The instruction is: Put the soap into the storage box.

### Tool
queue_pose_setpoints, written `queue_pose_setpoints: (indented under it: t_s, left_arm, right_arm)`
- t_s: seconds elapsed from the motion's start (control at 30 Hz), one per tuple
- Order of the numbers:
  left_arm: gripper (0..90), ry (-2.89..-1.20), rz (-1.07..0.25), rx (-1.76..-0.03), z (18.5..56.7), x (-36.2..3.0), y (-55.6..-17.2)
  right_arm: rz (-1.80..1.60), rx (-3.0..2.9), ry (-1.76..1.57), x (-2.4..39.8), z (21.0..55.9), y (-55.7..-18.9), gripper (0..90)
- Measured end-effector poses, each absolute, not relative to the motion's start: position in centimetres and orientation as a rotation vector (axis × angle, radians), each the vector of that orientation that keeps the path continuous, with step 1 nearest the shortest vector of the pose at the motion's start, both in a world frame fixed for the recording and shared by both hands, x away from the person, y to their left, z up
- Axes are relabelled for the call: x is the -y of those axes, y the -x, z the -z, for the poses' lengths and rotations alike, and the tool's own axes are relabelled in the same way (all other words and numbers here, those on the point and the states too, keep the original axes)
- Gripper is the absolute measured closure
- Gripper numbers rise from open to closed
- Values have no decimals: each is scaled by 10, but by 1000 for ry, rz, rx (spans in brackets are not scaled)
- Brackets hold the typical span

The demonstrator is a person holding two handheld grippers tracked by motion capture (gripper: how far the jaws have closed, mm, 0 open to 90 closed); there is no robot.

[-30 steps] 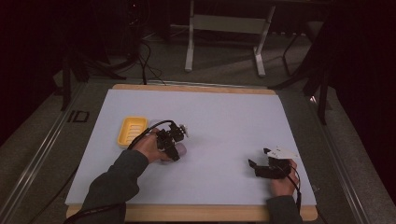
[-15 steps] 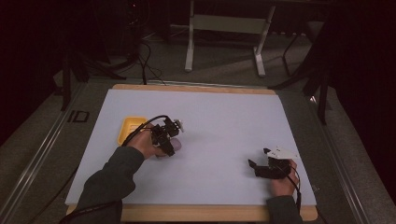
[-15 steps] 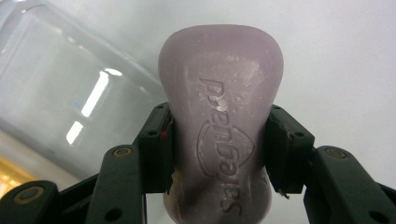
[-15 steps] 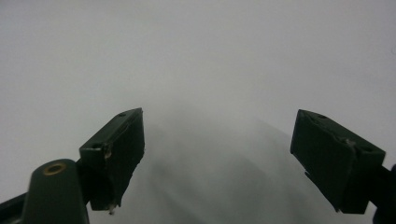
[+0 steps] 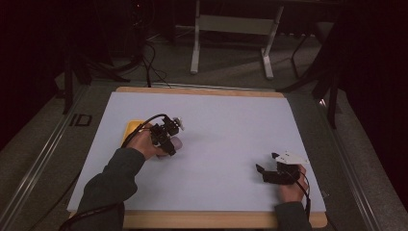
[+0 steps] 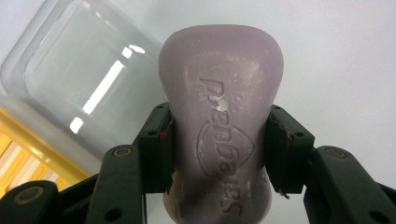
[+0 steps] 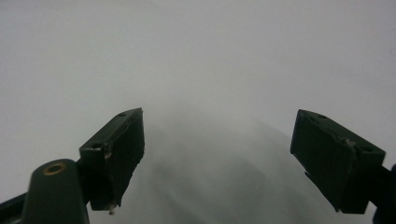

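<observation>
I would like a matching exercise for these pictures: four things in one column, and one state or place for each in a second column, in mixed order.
Things:
1. pale purple bar of soap
2. clear plastic lid
3. yellow soap tray
4. right gripper

States or places:
A. jaws wide apart, nothing between them
B. clamped between two black jaws
C. lies beside the yellow tray, see-through, with light glints
D. on the white table near the left hand, bright coloured

Pairs: 1-B, 2-C, 3-D, 4-A

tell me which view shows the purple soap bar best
The left gripper view: the soap bar sits close up, embossed lettering legible, left gripper fingers pressing its sides. The high view gives a small pale bit beside the hand.
</observation>
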State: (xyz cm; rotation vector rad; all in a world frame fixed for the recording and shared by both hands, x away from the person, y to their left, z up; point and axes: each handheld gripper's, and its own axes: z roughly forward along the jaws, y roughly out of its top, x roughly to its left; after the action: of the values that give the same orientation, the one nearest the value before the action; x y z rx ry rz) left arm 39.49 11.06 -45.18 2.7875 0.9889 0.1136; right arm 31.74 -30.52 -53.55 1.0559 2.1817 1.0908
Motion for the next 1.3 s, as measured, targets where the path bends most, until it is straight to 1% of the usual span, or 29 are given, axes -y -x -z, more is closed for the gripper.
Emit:
queue_pose_setpoints:
  t_s: [0.27,0.9,1.3]
  left_arm:
    - [498,-2748,-118,-1061,449,-122,-400]
    - [498,-2720,-152,-1157,438,-144,-410]
    - [498,-2664,-167,-1252,436,-161,-416]
  right_arm:
    - [-1101,-2179,-1056,306,535,-318,174]
    - [-1104,-2178,-1057,306,535,-317,175]
    - [-1109,-2172,-1061,306,535,-317,175]
